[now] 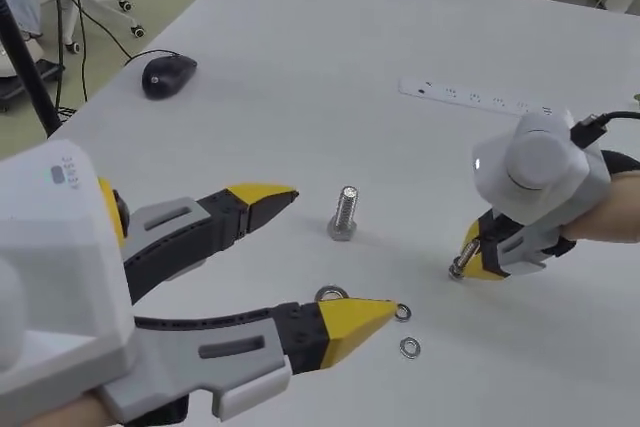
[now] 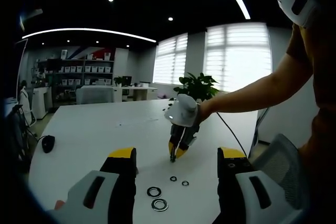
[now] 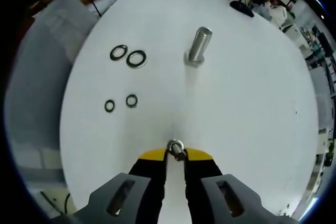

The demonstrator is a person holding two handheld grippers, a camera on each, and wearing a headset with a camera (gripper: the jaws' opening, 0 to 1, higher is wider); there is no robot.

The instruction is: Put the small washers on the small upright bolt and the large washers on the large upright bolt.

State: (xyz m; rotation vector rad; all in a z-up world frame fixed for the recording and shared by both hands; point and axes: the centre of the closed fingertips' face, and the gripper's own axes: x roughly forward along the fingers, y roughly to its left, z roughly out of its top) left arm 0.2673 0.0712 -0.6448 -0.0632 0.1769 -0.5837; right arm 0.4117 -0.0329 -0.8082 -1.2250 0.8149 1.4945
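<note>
- The right gripper (image 3: 176,153) was closed on the small bolt (image 3: 175,147); its two yellow-tipped jaws pressed on the bolt from both sides.
- In the head view this bolt was tilted, with its lower end down at the white table (image 1: 300,97). I cannot tell whether it touched the surface.
- The left gripper (image 1: 335,255) was open and held nothing; its two jaws stood wide apart, low over the near left part of the table.
- There were two bolts. The large bolt (image 1: 345,212) stood upright alone on the table, to the left of the right gripper and just beyond the tips of the left gripper.
- There were four washers, all lying flat on the table and none on a bolt.
- The two large washers (image 3: 136,59) lay just beside each other on the near side of the large bolt, close to the tip of the nearer jaw of the left gripper.
- The two small washers (image 3: 132,100) lay a little to the right of the large ones, near each other but apart, between the left gripper and the right gripper.
- One computer mouse (image 1: 168,74) lay far to the left, and one power strip (image 1: 475,99) lay far to the right.
</note>
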